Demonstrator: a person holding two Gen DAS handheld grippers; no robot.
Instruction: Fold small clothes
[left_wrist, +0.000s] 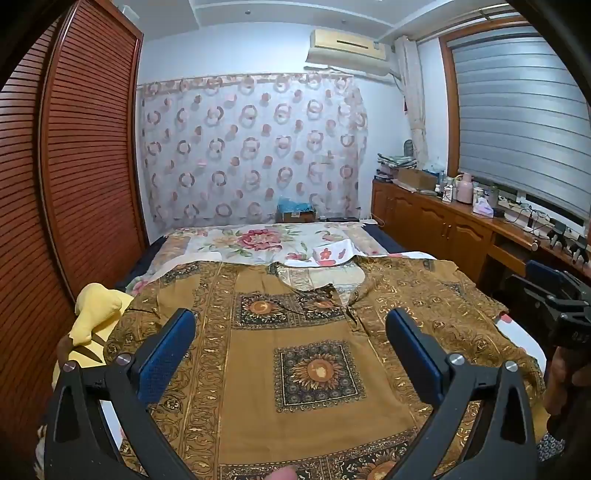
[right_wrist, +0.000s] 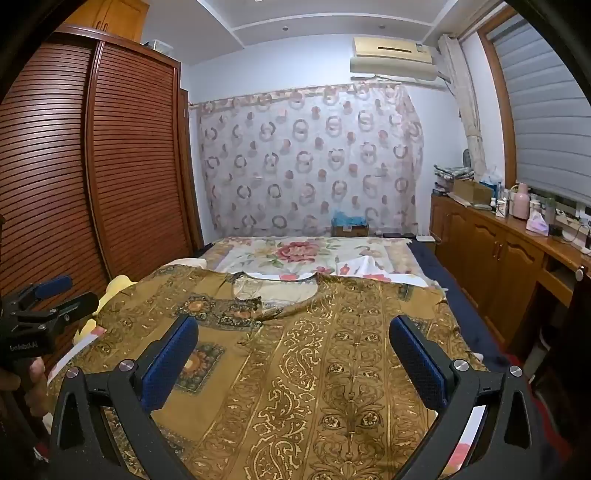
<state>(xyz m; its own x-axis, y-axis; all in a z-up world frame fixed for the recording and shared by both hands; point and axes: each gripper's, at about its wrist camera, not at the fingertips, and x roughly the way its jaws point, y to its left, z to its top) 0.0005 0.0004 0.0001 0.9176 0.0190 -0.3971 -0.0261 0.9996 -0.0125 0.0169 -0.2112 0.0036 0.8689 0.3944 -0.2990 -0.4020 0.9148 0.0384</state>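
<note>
A brown-and-gold patterned shirt (left_wrist: 295, 369) (right_wrist: 332, 369) lies spread flat on the bed, front up, with its neckline (right_wrist: 275, 291) at the far end. My left gripper (left_wrist: 290, 321) hovers open above the shirt's left half, with nothing between its blue pads (left_wrist: 166, 358). My right gripper (right_wrist: 294, 326) hovers open over the right half, its pads (right_wrist: 417, 362) also bare. Each gripper shows at the edge of the other's view: the right gripper (left_wrist: 554, 299) and the left gripper (right_wrist: 44, 299), each held by a hand.
A floral bedsheet (left_wrist: 255, 240) covers the far part of the bed, with a small white floral cloth (left_wrist: 332, 254) on it. A yellow soft thing (left_wrist: 98, 310) lies at the bed's left edge. Louvred wardrobe doors (left_wrist: 81, 166) stand left, and a cluttered wooden sideboard (left_wrist: 443, 221) stands right.
</note>
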